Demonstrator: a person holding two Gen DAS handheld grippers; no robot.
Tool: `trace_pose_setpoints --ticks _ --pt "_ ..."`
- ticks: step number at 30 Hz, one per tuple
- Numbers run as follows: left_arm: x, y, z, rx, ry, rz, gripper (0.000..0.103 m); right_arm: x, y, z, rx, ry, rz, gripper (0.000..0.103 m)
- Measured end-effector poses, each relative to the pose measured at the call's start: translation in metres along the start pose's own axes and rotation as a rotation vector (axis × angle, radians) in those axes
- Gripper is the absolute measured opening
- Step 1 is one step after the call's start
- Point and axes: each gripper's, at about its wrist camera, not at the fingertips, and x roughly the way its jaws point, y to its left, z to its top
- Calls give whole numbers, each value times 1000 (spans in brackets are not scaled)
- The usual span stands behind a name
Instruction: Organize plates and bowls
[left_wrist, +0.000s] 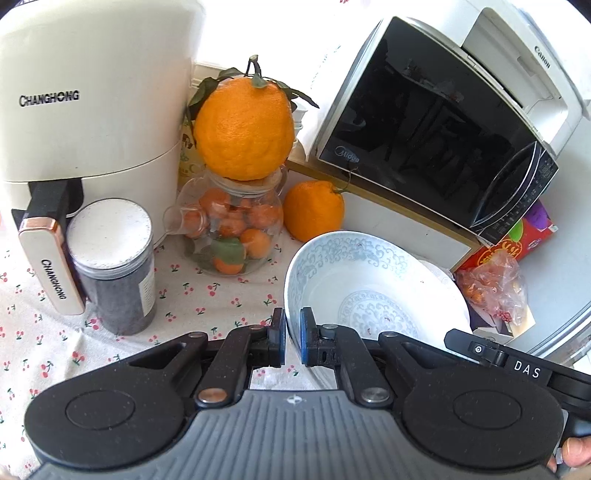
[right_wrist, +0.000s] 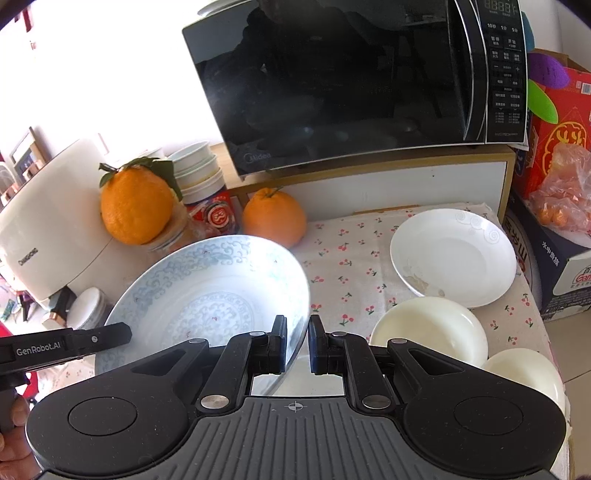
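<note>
Porcelain, white with a pale blue scroll pattern: the big bowl is pinched by the rim on two sides at once. The left gripper has its blue-padded fingers closed on the bowl's near-left rim, and the right gripper grips the opposite edge, one finger inside the wall and one outside. The bowl looks tilted, its mouth tipped toward the right-hand camera, and seems to be held clear of the cherry-print tablecloth, though the underside is hidden.

What the next move turns on, as I judge it, is where the other dishes lie. They sit to the right of the bowl, on the right gripper's side: a white plate with a faint swirl mark and some dried residue, then two cream small bowls, one just beside the other near the table's front edge. So the right hand is the nearer one, and the bowl would have to travel rightward, levelled first.

The bowl is deep and glossy, with a medallion in its base; thin and slippery at the rim, so a two-point hold could let it swing.

Behind stand a microwave, a loose orange, a glass jar of small oranges and an air fryer
</note>
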Motion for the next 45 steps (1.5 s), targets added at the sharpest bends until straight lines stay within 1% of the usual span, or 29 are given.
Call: trace_pose_setpoints --ticks 4,8,10,13,17,20,25,27,32,35,45 --pt "-15 9 -15 10 -7 30 6 -5 14 -12 -25 9 14 13" --pt "-23 24 -34 -16 20 36 6 -12 28 -32 -63 14 6 13" --pt "-30 27 -43 -7 18 39 6 -15 31 -44 -67 23 2 13" --pt "-38 32 -59 10 11 49 6 -18 33 -62 -71 33 6 13" --pt "-42 42 -83 -6 43 46 7 -22 37 -89 -94 49 -5 13" --pt "-45 45 -97 9 54 49 7 -27 41 -107 -113 50 -18 13" --pt "-54 51 -114 21 49 51 7 -32 41 -128 -103 69 -1 13" --pt "-58 53 -119 21 44 57 7 -31 42 -136 -102 84 3 13" --pt "-66 54 -126 65 4 94 7 -28 47 -156 -109 126 20 14" --pt "-68 53 -128 94 -11 113 7 -29 50 -162 -116 127 24 14" --pt "-60 47 -140 161 19 152 7 -27 51 -167 -145 131 -9 14"
